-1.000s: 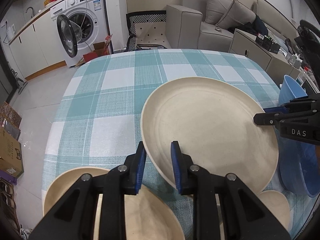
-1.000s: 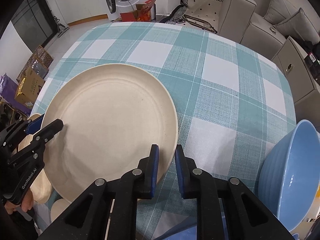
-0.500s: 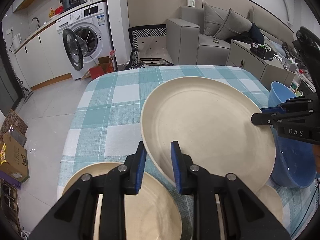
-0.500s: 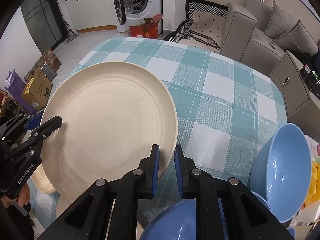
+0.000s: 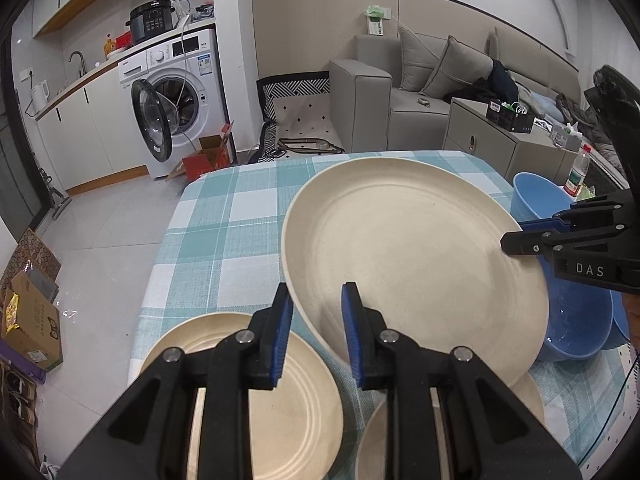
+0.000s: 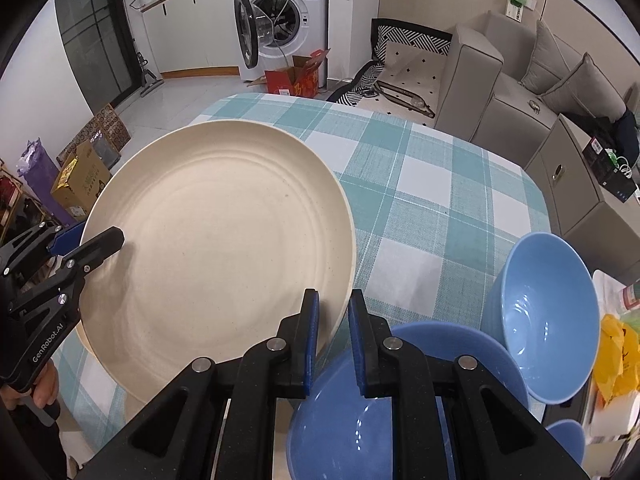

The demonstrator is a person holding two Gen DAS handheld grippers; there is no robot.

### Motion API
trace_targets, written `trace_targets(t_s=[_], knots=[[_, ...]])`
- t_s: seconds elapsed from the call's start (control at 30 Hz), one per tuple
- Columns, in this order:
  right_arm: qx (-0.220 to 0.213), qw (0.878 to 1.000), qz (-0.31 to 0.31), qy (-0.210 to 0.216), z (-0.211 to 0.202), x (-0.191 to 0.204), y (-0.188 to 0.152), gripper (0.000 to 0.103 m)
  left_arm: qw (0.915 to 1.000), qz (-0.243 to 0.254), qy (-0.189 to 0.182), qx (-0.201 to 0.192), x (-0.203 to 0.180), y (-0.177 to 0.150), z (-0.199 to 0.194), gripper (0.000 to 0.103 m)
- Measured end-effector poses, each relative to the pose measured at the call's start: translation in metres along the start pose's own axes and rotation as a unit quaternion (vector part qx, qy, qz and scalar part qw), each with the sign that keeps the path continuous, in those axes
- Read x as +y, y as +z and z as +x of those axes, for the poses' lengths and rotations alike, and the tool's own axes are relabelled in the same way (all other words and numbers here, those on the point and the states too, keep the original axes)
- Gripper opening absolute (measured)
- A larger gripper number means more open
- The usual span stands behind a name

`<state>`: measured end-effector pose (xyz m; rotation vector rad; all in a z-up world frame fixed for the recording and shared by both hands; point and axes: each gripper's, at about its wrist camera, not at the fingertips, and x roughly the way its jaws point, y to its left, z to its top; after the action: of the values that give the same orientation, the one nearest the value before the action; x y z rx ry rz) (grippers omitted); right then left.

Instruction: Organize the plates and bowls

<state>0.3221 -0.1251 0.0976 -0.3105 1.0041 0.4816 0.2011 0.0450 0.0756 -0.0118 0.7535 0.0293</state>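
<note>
- Left wrist view: left gripper (image 5: 316,300) clenched on the near-left rim of a large cream plate (image 5: 412,256), blue pads on either side of the edge.
- Plate held tilted above the checked tablecloth (image 5: 224,240), stretching ahead and to the right of the fingers.
- Right gripper (image 5: 520,236) seen at the far right, clamped over the plate's opposite rim.
- Below and left of the fingers: a smaller cream plate (image 5: 280,400) flat on the cloth; under the right finger and the held plate, two more cream rims (image 5: 528,396), partly hidden.
- Beyond the plate's right edge: blue bowls (image 5: 576,320), partly covered by the plate and the other gripper.
- Far ahead to the left: a washing machine (image 5: 176,104) with its door open; far ahead to the right: a grey sofa (image 5: 420,80).
- Right wrist view: right gripper (image 6: 333,316) gripping the plate (image 6: 216,240) at its near-right rim, jaws nearly together on the thin edge.
- Plate spread ahead and to the left of the fingers, clear of the tablecloth (image 6: 432,200).
- Left gripper (image 6: 98,240) at the far left edge, pinching the plate's left rim, with a hand (image 6: 40,392) below it.
- Directly beneath the right finger: a blue bowl (image 6: 360,420); just right of it, a second blue bowl (image 6: 548,320) tipped on its side, opening toward the camera; a third blue rim (image 6: 568,440) at lower right.
</note>
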Motion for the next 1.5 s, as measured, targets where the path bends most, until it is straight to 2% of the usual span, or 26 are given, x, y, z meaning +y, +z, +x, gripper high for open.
trace_targets(t_s=[0.6,0.93,1.5], knots=[[-0.008,1.0,-0.019,-0.001,-0.031,0.024,-0.039,0.015,0.9997,0.009,0.007,-0.02,-0.007,-0.029,-0.046,0.023],[-0.023,0.999,-0.027,-0.011,-0.049,0.029,-0.067,0.015,0.9994,0.017,0.003,-0.029,-0.014,-0.046,-0.056,0.023],[-0.032,0.999,-0.044,0.006,-0.058,0.037,-0.105,0.015,0.9996,0.02,-0.004,-0.02,-0.019,-0.076,-0.07,0.023]])
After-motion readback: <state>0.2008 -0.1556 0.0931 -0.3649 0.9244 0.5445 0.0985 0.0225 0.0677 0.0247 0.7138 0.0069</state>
